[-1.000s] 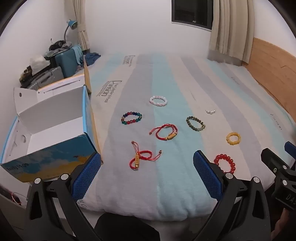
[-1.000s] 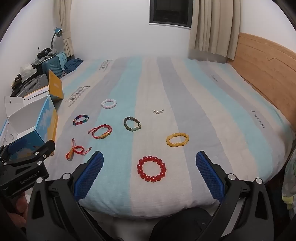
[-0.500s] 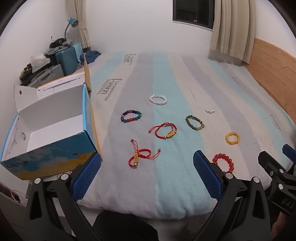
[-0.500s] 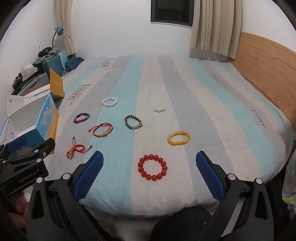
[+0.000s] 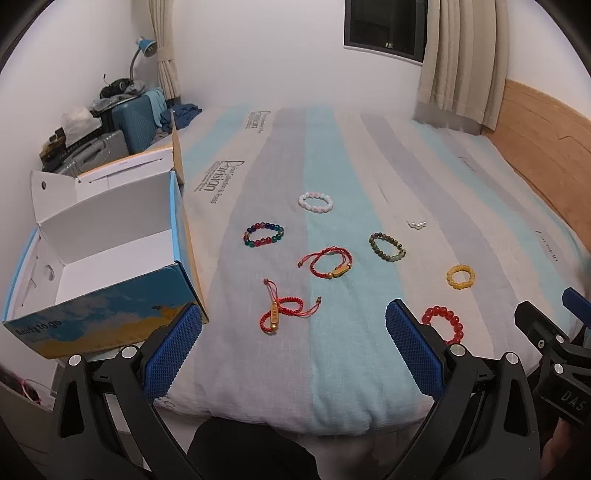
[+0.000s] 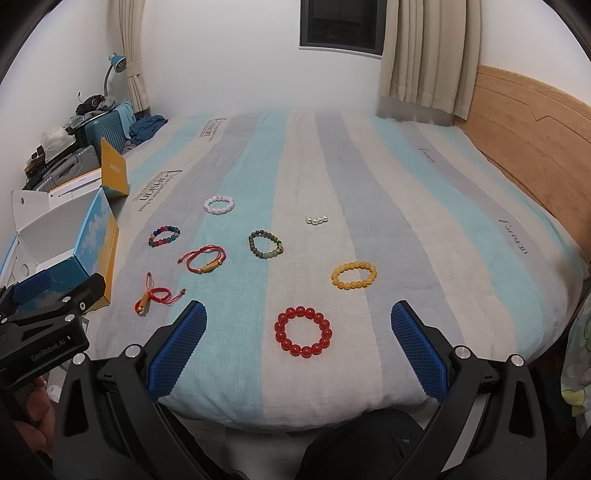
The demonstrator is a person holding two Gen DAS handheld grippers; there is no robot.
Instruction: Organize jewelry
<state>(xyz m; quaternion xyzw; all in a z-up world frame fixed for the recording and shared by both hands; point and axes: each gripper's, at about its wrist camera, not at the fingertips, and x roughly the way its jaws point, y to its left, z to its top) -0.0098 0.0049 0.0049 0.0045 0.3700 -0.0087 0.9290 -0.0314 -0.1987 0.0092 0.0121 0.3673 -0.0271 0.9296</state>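
Several bracelets lie on a striped bed cover (image 5: 332, 369). Nearest are a red cord bracelet (image 5: 280, 314) and a red bead bracelet (image 6: 303, 331), also in the left wrist view (image 5: 443, 323). Farther are a second red cord bracelet (image 5: 328, 263), a multicolour one (image 5: 263, 235), a green one (image 5: 386, 246), a yellow one (image 6: 354, 275), a white one (image 5: 315, 201) and a few pearls (image 5: 416, 223). An open blue-and-white box (image 5: 110, 258) stands at the left. My left gripper (image 5: 291, 350) and right gripper (image 6: 299, 345) are open and empty above the near edge.
Suitcases and clutter (image 5: 110, 125) with a blue lamp (image 5: 144, 46) stand at the far left. A wooden headboard (image 6: 535, 129) runs along the right. Curtains (image 6: 424, 55) and a dark window (image 6: 340, 22) are on the back wall.
Both views have shifted slightly; the bracelets sit a little lower and closer in the frames. Nothing has been picked up or moved on the bed.
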